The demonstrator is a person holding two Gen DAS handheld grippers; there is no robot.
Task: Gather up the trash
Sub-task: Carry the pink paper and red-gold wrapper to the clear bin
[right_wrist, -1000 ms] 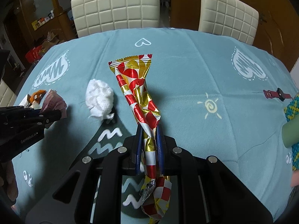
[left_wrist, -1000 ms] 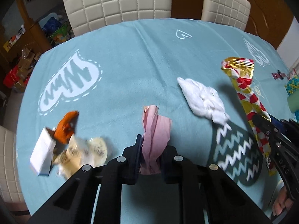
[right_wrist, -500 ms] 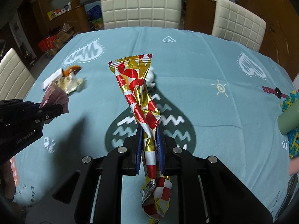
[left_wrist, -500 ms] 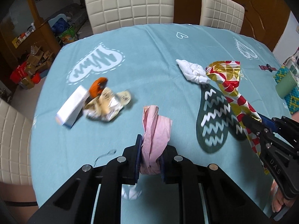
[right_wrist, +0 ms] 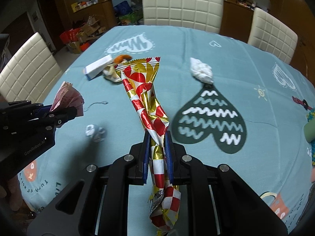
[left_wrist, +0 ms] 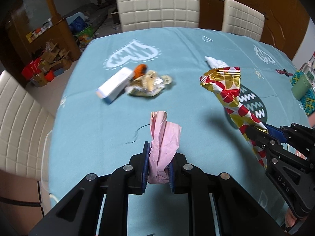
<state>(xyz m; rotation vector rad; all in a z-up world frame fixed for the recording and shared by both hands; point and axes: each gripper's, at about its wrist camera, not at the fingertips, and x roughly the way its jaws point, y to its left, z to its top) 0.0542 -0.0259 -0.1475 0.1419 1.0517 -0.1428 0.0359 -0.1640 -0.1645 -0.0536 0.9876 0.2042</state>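
My left gripper [left_wrist: 157,153] is shut on a crumpled pink paper wrapper [left_wrist: 164,135], held above the blue tablecloth [left_wrist: 94,129]. My right gripper [right_wrist: 156,139] is shut on a long red, gold and white foil wrapper [right_wrist: 145,98] that sticks up and forward; its lower end hangs crumpled below the jaws. In the left wrist view that gripper [left_wrist: 256,131] stands at the right with the foil wrapper [left_wrist: 226,90]. On the table lie a white box [left_wrist: 115,85], an orange scrap [left_wrist: 139,69], a crinkled beige wrapper [left_wrist: 149,85] and a white tissue wad [right_wrist: 201,70].
Cream padded chairs [left_wrist: 157,7] stand at the far side and one [right_wrist: 25,66] at the left. A green cup [left_wrist: 300,85] on a knitted mat sits at the table's right edge. Cardboard boxes and clutter [left_wrist: 47,64] fill the floor at the far left.
Both grippers have pulled back and up from the table with their wrappers still held. The box, orange scrap, beige wrapper and tissue now appear farther away and more of the table shows.
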